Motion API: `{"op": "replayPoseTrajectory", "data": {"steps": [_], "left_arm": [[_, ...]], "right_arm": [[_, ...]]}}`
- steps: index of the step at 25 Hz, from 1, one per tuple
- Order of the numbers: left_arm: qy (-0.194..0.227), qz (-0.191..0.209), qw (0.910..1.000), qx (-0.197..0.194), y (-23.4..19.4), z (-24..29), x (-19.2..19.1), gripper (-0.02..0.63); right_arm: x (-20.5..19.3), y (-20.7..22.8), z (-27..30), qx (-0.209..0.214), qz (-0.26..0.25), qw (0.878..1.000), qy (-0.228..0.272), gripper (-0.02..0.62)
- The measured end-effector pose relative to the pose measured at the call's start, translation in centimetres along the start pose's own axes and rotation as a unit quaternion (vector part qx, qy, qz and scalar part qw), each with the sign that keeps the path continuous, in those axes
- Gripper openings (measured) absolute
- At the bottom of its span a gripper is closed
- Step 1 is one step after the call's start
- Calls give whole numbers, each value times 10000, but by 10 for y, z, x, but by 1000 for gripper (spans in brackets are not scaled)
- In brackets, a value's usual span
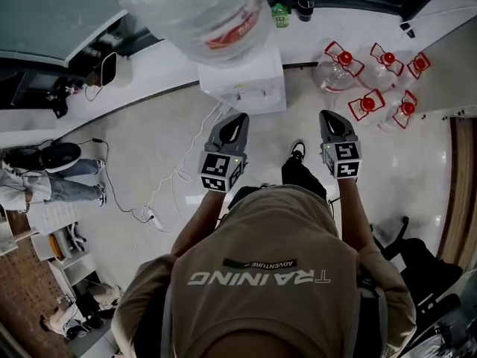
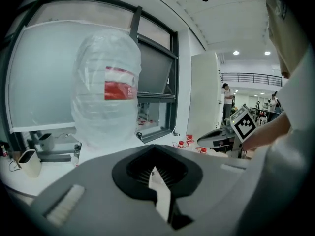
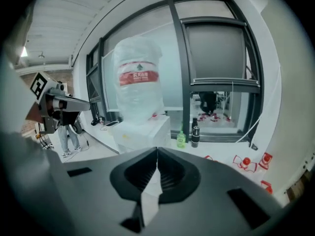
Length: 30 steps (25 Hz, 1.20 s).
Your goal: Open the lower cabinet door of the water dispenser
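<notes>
The white water dispenser [image 1: 242, 84] stands by the window with a big clear bottle [image 1: 197, 10] upside down on top. Its lower cabinet door is hidden in every view; only the top and upper front show. My left gripper [image 1: 240, 116] and right gripper [image 1: 330, 115] are held side by side above the floor, pointing at the dispenser and short of it. Both are shut and empty. In the left gripper view the shut jaws [image 2: 155, 146] sit below the bottle [image 2: 106, 102]. In the right gripper view the jaws [image 3: 157, 149] meet below the dispenser top [image 3: 145, 132].
Several empty bottles with red caps [image 1: 373, 80] lie on the floor right of the dispenser. A white cable and power strip [image 1: 149, 216] trail across the floor at left. A green bottle [image 3: 181, 140] stands by the window. A person [image 1: 45, 185] stands far left.
</notes>
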<state>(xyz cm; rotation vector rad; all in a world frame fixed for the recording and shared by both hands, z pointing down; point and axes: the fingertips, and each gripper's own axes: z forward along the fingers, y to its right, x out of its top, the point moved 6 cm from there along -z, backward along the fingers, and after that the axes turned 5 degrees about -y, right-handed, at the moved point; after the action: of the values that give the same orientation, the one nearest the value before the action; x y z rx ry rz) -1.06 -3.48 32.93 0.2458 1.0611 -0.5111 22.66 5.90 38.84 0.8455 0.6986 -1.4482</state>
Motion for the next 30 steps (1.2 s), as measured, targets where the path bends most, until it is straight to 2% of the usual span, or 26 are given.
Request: {"op": "replayPoseTrajectory", "data": {"steps": [7,13,18,24,30], "left_arm": [[-391,-86,9987,315,-10,56,22,-8],[-812,-140,9965,133,-12,89,17,-8],[-1258,-318,9915,-120,-9,124,-13,-8],[-1549,-369,9863,-431,1,164,-72,-8],[-1831,-296,9805,-645,9,205,-125,-8]], "right_arm": [[-9,54,61,654,-310,9970,-286,9],[-36,64,97,1038,174,9922,-664,9],[-69,63,127,1184,100,9872,-1061,9],[-133,47,172,1343,157,9772,-1639,11],[-186,43,225,1341,-300,9666,-2165,11]]}}
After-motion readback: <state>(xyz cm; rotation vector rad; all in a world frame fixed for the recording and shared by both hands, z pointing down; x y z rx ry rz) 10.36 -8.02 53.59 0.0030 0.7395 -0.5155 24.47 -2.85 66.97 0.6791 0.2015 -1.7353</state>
